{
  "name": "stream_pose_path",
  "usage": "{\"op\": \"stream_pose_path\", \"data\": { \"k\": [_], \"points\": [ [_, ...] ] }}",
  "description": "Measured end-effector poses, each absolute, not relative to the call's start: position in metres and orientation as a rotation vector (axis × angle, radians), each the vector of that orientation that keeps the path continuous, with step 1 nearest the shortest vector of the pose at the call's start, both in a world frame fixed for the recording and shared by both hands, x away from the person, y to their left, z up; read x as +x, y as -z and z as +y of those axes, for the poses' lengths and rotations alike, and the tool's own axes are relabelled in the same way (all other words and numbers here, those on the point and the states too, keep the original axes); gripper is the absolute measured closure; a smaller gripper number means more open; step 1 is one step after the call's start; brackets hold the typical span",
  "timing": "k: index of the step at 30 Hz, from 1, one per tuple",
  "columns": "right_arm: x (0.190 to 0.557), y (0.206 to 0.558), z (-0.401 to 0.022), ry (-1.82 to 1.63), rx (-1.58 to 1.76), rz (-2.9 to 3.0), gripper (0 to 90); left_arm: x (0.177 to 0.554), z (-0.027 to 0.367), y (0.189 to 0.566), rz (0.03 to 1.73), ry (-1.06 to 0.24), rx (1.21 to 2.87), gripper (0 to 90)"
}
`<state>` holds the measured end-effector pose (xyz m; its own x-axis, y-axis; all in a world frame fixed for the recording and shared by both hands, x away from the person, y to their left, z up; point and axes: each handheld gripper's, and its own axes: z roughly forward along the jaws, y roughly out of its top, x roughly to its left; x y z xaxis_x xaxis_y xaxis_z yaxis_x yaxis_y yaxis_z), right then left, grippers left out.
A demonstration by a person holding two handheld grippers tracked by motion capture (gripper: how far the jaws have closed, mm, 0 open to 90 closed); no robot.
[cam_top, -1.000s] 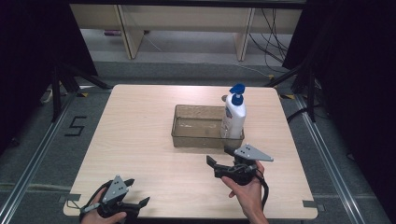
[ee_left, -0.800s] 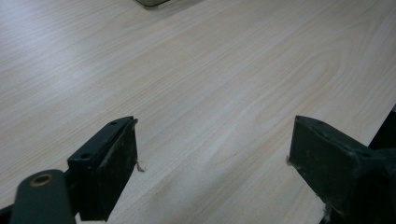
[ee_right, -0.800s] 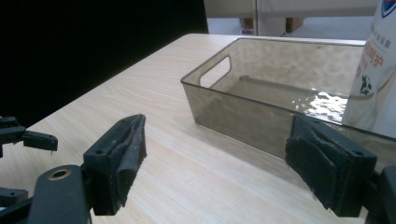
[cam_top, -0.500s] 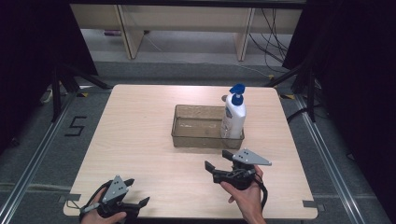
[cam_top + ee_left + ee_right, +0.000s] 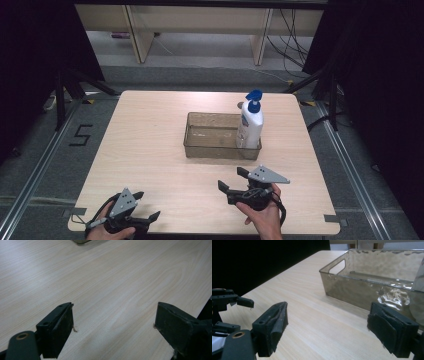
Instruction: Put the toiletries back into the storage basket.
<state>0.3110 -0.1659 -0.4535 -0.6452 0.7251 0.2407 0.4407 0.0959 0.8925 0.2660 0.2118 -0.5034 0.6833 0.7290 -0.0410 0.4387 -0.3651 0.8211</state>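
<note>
At the lower left of the high view the left gripper (image 5: 146, 207) rests released on the wooden surface (image 5: 150, 145), and at lower centre the right gripper (image 5: 231, 179) gapes empty, pointing left. Above it, mid-frame, the clear bin (image 5: 210, 140) lies with its long axis left to right, a white bottle (image 5: 250, 124) standing upright in its right end, blue pump on top.

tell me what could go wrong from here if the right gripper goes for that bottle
The pump bottle stands tall and upright in the right end of the clear bin, so a push from the open right gripper may well tip it. A jaw could also catch the bin's near wall and slide the bin. The left gripper sits at the table's near edge, too far off to steady anything.
</note>
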Motion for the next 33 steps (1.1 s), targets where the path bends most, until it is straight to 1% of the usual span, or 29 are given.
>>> {"op": "stream_pose_path", "data": {
  "k": [24, 33],
  "points": [
    [0.295, 0.468, -0.168, -1.523, 1.094, 2.168, 15.3, 0.266, 0.213, 0.503, 0.893, -0.422, 2.026, 14.8],
    [0.29, 0.471, -0.173, -1.51, 1.126, 2.191, 15.3, 0.266, 0.213, 0.503, 0.896, -0.421, 2.024, 14.8]
  ]
}}
